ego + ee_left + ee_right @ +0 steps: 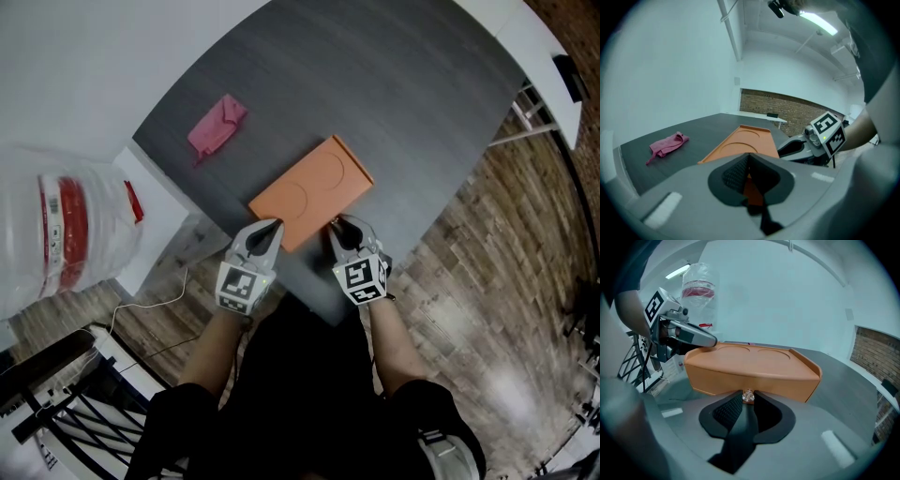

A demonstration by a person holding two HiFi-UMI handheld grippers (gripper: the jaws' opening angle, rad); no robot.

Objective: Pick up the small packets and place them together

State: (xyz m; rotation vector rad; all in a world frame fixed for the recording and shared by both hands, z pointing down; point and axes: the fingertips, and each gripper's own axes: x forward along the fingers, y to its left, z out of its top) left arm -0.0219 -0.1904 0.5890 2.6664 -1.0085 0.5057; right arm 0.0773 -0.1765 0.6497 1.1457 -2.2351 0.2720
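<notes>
An orange tray (309, 192) with two round hollows lies on the dark grey table (394, 103), close to its near edge. My left gripper (273, 225) is at the tray's near left corner. In the left gripper view its jaws (749, 155) stand nearly together with orange tray filling the gap. My right gripper (337, 225) is at the tray's near right side. There its tips (748, 397) pinch a small clear glinting piece against the tray's wall (750, 376). A crumpled pink packet (217, 124) lies apart on the far left of the table (668, 144).
A large clear water jug (66, 225) with a red label stands left of the table. A white table (525, 47) is at the far right. Wooden floor (487, 281) lies beyond the table's near edge, with a black rack (56, 412) at the bottom left.
</notes>
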